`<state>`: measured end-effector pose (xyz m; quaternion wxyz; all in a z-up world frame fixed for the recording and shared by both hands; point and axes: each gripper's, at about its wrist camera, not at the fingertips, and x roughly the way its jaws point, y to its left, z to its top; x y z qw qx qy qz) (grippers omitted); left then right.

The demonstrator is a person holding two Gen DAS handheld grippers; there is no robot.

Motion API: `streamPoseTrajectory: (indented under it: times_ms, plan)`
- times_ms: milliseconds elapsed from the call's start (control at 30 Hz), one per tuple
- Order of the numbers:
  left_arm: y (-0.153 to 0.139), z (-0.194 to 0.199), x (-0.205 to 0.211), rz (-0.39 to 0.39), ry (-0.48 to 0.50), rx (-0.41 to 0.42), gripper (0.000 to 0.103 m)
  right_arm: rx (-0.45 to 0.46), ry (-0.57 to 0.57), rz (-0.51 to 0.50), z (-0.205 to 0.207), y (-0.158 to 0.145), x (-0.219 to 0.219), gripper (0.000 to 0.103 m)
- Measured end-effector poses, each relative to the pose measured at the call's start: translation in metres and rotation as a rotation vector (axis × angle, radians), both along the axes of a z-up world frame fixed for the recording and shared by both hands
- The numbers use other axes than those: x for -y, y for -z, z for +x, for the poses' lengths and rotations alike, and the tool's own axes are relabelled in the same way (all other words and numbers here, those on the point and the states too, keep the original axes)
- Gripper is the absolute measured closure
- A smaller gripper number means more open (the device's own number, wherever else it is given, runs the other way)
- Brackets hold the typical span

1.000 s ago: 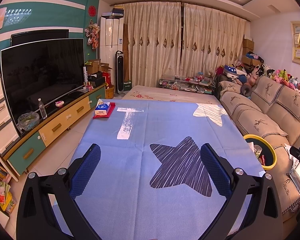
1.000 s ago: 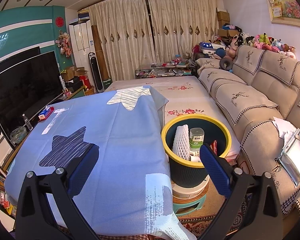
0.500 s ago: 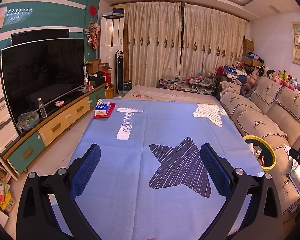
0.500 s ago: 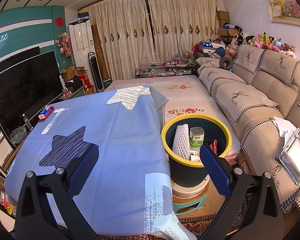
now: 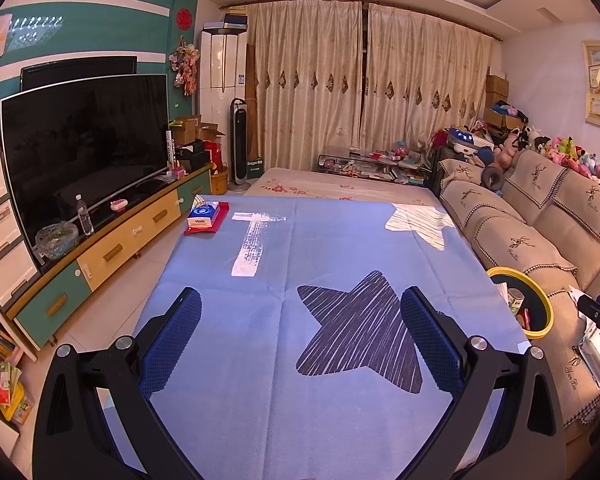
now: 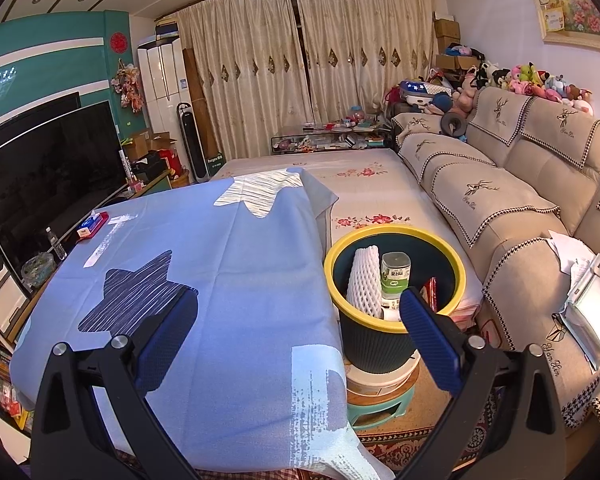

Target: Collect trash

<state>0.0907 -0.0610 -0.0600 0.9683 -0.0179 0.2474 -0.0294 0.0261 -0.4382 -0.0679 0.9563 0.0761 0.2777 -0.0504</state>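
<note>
A dark bin with a yellow rim [image 6: 396, 236] stands on a stool beside the table's right edge. Inside it I see a white foam net sleeve [image 6: 363, 280], a green-labelled can [image 6: 395, 274] and a red wrapper [image 6: 431, 292]. The same bin [image 5: 538, 300] shows at the right of the left wrist view. My right gripper [image 6: 298, 334] hangs open over the table's near right corner, just left of the bin, holding nothing. Above the blue tablecloth [image 5: 300, 248] with its dark star, my left gripper [image 5: 300, 338] is open and empty too.
A tissue pack on a red tray [image 5: 205, 216] lies at the table's far left corner. A TV [image 5: 84, 148] on a low cabinet runs along the left. A beige sofa [image 6: 520, 200] with papers [image 6: 588, 292] lines the right. A patterned rug lies below the bin.
Almost nothing: both grippers stay open and nearly still, and the left wrist view has drifted very slightly.
</note>
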Motion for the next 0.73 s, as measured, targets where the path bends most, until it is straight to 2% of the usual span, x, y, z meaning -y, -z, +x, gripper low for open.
streamPoseTrajectory:
  times_ms: [467,600,733]
  plan:
    - [0.005,0.006,0.004,-0.016,0.062,-0.017,0.005,-0.016,-0.006,0.005,0.005,0.007,-0.002,0.007]
    - [0.011,0.037,0.000,0.021,0.029,-0.073,0.005,-0.045,-0.043,-0.026,0.027,0.006,-0.010,0.007]
    - [0.028,0.091,-0.011,0.069,-0.026,-0.102,0.005,-0.079,-0.096,-0.053,0.059,0.010,-0.027,0.007]
